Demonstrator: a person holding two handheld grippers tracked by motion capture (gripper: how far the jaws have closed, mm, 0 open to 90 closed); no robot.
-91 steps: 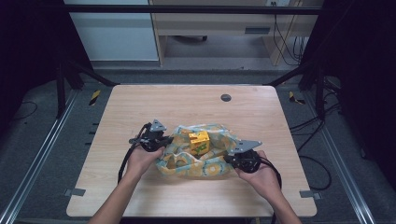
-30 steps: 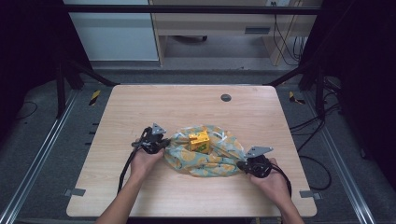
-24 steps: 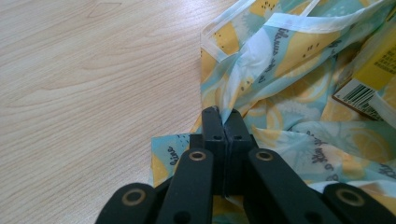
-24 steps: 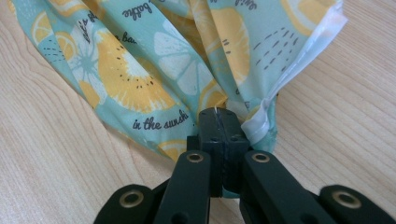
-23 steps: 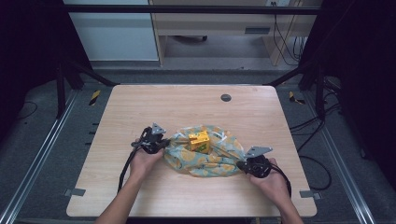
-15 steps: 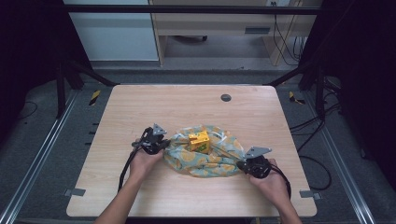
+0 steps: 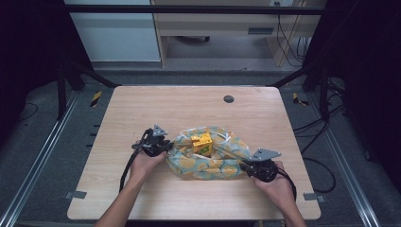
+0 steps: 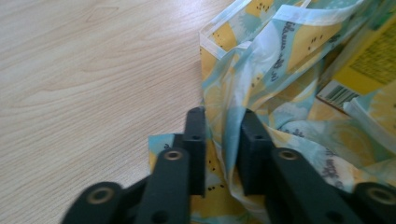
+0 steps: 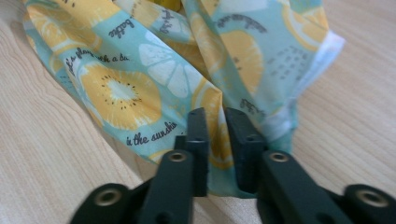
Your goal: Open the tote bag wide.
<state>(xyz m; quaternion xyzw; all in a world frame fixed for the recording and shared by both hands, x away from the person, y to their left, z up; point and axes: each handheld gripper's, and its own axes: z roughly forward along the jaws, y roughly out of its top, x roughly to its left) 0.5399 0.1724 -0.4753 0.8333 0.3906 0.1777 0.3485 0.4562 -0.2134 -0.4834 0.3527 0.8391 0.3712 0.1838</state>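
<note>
Letting go: both grippers have just been opening, with cloth between each pair of jaws.
Table: light wood, bearing the whole bundle near its front middle.
Cloth: lemon-print fabric, gathered up around the box; compared with three seconds ago it sits more bunched and rounded.
Box: yellow carton, poking out of the top of the folds.
Left gripper: jaws parted a little, a fold of cloth standing loose in the gap.
Right gripper: jaws likewise slightly apart, fabric edge between them, no longer pinched.
Meaning: the wrap step looks finished; next comes withdrawing or re-gripping other corners.
</note>
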